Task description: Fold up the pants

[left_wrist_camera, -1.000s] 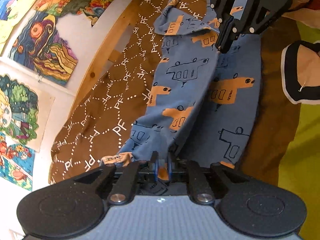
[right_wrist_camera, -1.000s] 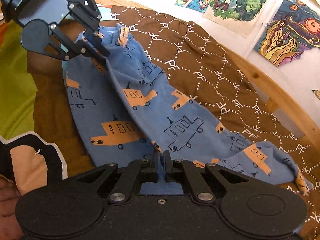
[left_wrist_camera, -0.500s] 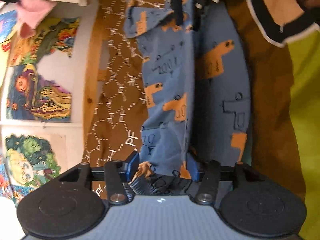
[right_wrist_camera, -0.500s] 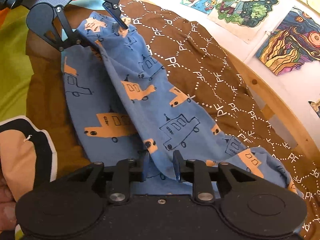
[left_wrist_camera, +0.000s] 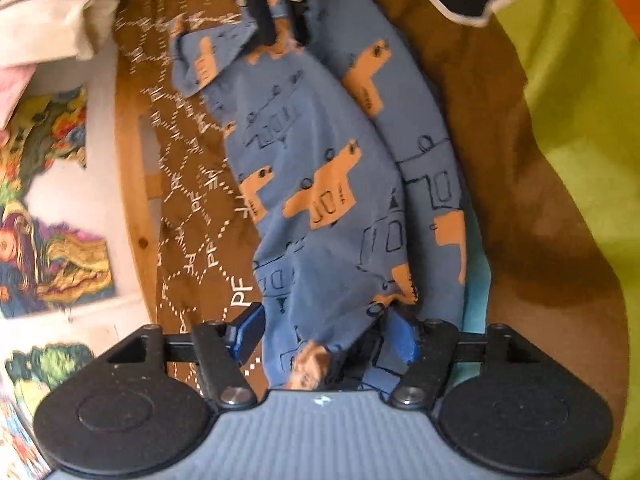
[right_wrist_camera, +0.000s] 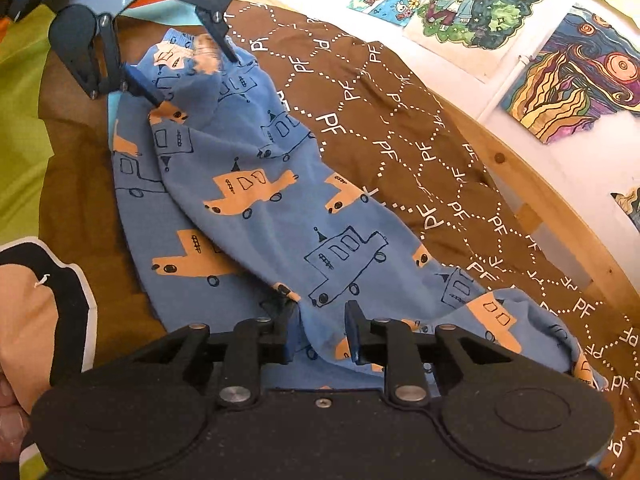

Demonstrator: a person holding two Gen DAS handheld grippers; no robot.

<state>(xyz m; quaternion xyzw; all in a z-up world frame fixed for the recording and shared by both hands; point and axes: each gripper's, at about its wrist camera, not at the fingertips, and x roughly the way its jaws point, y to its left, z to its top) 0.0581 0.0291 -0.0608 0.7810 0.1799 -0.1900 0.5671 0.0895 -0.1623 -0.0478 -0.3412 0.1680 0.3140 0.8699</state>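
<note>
Blue pants (left_wrist_camera: 320, 184) with orange and outlined cars lie lengthwise on a brown bedspread (left_wrist_camera: 188, 184), one leg folded over the other. They also show in the right wrist view (right_wrist_camera: 256, 208). My left gripper (left_wrist_camera: 324, 332) is open, its jaws either side of one end of the pants. It shows in the right wrist view (right_wrist_camera: 180, 76) at the far end. My right gripper (right_wrist_camera: 322, 330) is open, jaws astride a ridge of cloth at the other end. It shows in the left wrist view (left_wrist_camera: 280, 28) at the top.
The brown spread with white "PF" print (right_wrist_camera: 400, 128) lies under the pants. A wooden bed rail (right_wrist_camera: 552, 184) and a wall with drawings (right_wrist_camera: 480, 8) run along one side. Green bedding (left_wrist_camera: 580, 128) and a black-edged beige patch (right_wrist_camera: 36, 300) lie on the other side.
Both grippers were shut on the pants a second ago. Both have since opened and let the cloth drop onto the bed.
</note>
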